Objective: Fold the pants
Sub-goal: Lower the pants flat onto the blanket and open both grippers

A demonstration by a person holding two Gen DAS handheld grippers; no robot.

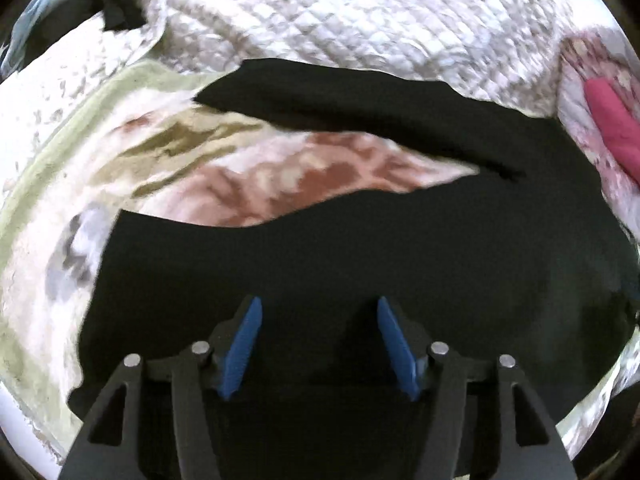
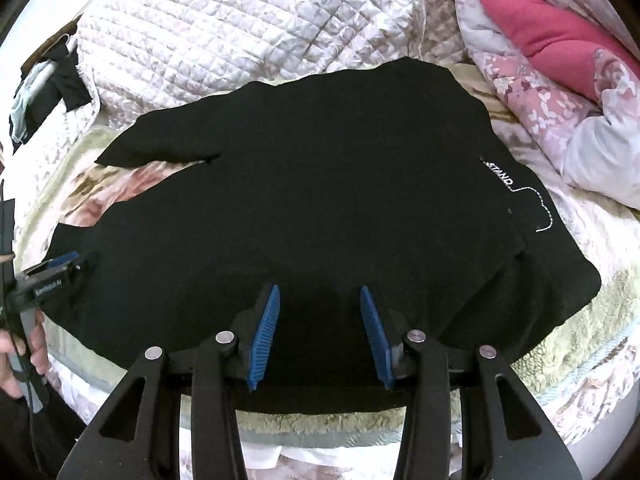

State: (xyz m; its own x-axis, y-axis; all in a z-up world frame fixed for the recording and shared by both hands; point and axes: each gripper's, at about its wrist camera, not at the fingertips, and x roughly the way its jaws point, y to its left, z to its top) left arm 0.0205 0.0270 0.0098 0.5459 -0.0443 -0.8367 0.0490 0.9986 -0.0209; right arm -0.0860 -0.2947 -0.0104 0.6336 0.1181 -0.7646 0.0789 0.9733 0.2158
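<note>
I see black pants (image 2: 312, 208) spread flat on a floral blanket (image 1: 256, 176) covering a bed, with a white quilted cover (image 2: 224, 32) behind them and a pink plush item (image 2: 548, 56) at the far right. My left gripper (image 1: 319, 308) hovers over 1 leg, its 2 blue pads apart and holding nothing. My right gripper (image 2: 318, 296) hangs over the near edge of the pants, its pads likewise spread and empty.

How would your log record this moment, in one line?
pants: spread on bed, unfolded | left gripper: open, empty | right gripper: open, empty
</note>
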